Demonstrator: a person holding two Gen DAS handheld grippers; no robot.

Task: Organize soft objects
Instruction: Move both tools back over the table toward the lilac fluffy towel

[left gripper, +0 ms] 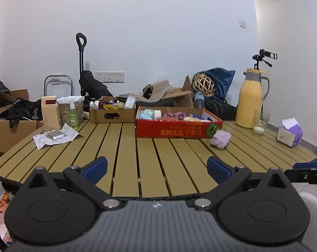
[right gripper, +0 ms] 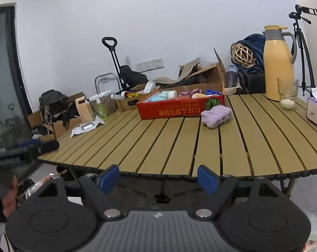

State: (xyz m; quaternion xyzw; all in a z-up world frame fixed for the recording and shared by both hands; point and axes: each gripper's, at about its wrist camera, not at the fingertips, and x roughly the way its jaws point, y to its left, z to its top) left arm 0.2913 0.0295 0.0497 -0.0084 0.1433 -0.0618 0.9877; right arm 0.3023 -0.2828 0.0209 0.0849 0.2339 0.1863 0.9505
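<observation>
A soft lilac cloth bundle (left gripper: 221, 139) lies on the slatted table (left gripper: 124, 159) just in front of the right end of a red cardboard box (left gripper: 175, 129). The box holds several soft items. In the right wrist view the bundle (right gripper: 216, 116) touches the box (right gripper: 179, 108). My left gripper (left gripper: 157, 169) is open and empty over the table's near edge. My right gripper (right gripper: 158, 178) is open and empty, in front of the table edge (right gripper: 158, 172).
A yellow thermos jug (left gripper: 251, 103), glasses (left gripper: 261, 124) and a purple tissue box (left gripper: 289, 133) stand at the right. A brown open box (left gripper: 112, 114), a green spray bottle (left gripper: 73, 115), a carton and papers (left gripper: 57, 137) sit at the left. Clutter lies behind the table.
</observation>
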